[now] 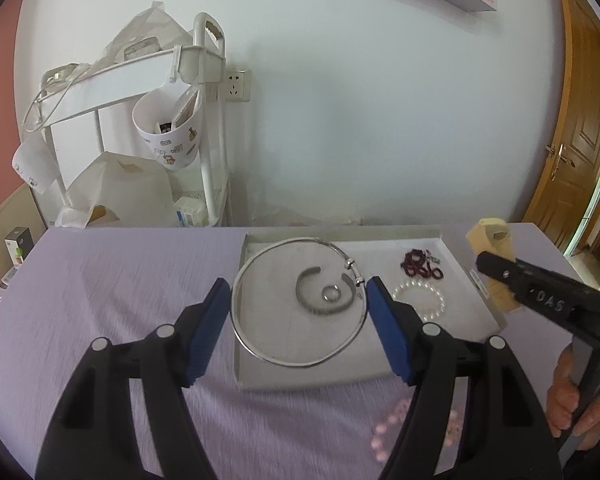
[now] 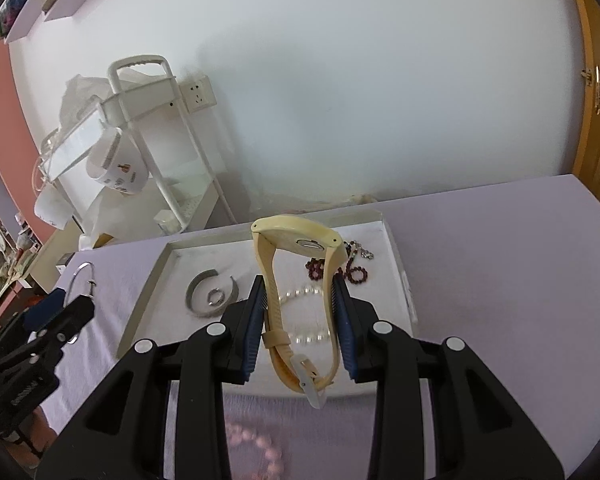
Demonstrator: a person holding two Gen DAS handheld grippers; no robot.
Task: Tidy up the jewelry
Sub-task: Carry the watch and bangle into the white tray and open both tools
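My left gripper (image 1: 298, 294) is shut on a large silver wire bangle (image 1: 256, 356), holding it between its blue pads above the white tray (image 1: 300, 376); the gripper and bangle (image 2: 78, 276) also show at the left of the right wrist view. My right gripper (image 2: 299, 286) is shut on a cream wristwatch (image 2: 294, 236), held over the tray (image 2: 148, 280). In the tray lie a silver cuff (image 1: 306, 302), a small ring (image 1: 330, 293), a pearl bracelet (image 1: 434, 308) and a dark red bead bracelet (image 1: 420, 266). A pink bead bracelet (image 2: 260, 446) lies on the lilac cloth in front of the tray.
The lilac-covered table (image 1: 100, 300) stands against a white wall. A white rolling cart (image 1: 140, 120) with a hanging cup and bags stands behind the table's left side. A wooden door (image 1: 580, 140) is at the right.
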